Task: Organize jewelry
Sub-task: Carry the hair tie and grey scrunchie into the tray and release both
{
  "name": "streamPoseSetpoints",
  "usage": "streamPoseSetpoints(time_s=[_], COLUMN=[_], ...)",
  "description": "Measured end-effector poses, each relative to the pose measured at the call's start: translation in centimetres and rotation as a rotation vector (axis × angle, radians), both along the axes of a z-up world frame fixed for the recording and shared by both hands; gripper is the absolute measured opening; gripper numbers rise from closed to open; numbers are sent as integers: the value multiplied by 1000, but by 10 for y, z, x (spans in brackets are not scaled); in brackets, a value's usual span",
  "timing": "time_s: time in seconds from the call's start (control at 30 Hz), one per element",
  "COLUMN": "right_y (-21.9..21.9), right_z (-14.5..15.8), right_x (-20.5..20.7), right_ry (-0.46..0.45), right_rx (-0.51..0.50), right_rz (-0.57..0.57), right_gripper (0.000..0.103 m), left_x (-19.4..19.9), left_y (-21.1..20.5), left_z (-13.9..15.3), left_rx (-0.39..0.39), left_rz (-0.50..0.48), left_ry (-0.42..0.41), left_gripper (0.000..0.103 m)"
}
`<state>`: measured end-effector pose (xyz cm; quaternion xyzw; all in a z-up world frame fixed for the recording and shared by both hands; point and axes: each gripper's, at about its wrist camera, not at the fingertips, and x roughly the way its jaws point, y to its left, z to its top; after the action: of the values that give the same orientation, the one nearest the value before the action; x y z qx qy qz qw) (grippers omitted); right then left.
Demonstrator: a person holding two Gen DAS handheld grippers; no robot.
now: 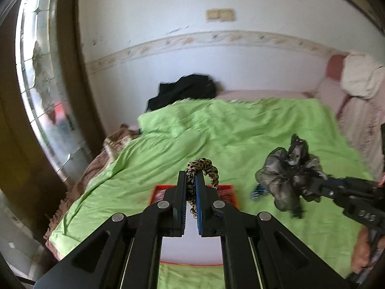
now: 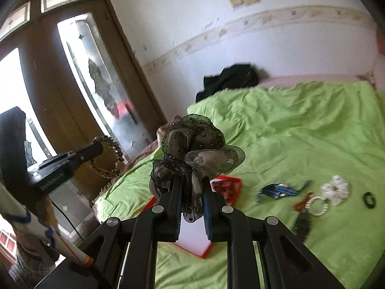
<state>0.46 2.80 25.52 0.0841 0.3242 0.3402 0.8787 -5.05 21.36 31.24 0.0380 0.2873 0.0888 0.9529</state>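
My left gripper (image 1: 191,180) is shut on a leopard-print scrunchie (image 1: 204,168) and holds it above a red tray with a white inside (image 1: 158,190). My right gripper (image 2: 192,183) is shut on a large dark sheer scrunchie (image 2: 192,144), also held above the red tray (image 2: 231,180). The right gripper and its scrunchie (image 1: 286,171) show in the left wrist view at the right. The left gripper with the leopard scrunchie (image 2: 108,156) shows in the right wrist view at the left.
On the green bedspread (image 2: 288,125) lie a blue hair piece (image 2: 276,190), a white scrunchie (image 2: 336,190), a pearl bracelet (image 2: 317,207), a black hair tie (image 2: 369,200) and a dark clip (image 2: 300,224). Black clothing (image 1: 185,91) lies at the bed's far edge. A glass door (image 2: 96,84) stands left.
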Motion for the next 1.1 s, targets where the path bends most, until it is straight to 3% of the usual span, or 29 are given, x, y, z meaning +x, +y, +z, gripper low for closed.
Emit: streamPoseSetpoints(time_s=[0.3, 0.4, 0.53, 0.7, 0.9, 1.1], right_y=[88, 108, 133, 163, 176, 177], right_z=[-109, -140, -171, -208, -227, -222], right_x=[49, 67, 92, 121, 136, 135], right_ry=[186, 230, 278, 325, 335, 297], right_rx=[-122, -157, -185, -223, -256, -271], right_rz=[31, 33, 34, 33, 30, 28], right_gripper=[16, 16, 16, 16, 18, 42], left_x=[58, 73, 89, 106, 116, 117], left_y=[88, 105, 130, 150, 166, 170], left_z=[-123, -157, -200, -230, -252, -255], left_rx=[-113, -117, -203, -239, -256, -260], left_rz=[111, 131, 142, 181, 223, 251], left_ry=[182, 224, 285, 323, 353, 362], left_gripper=[6, 6, 6, 6, 6, 8])
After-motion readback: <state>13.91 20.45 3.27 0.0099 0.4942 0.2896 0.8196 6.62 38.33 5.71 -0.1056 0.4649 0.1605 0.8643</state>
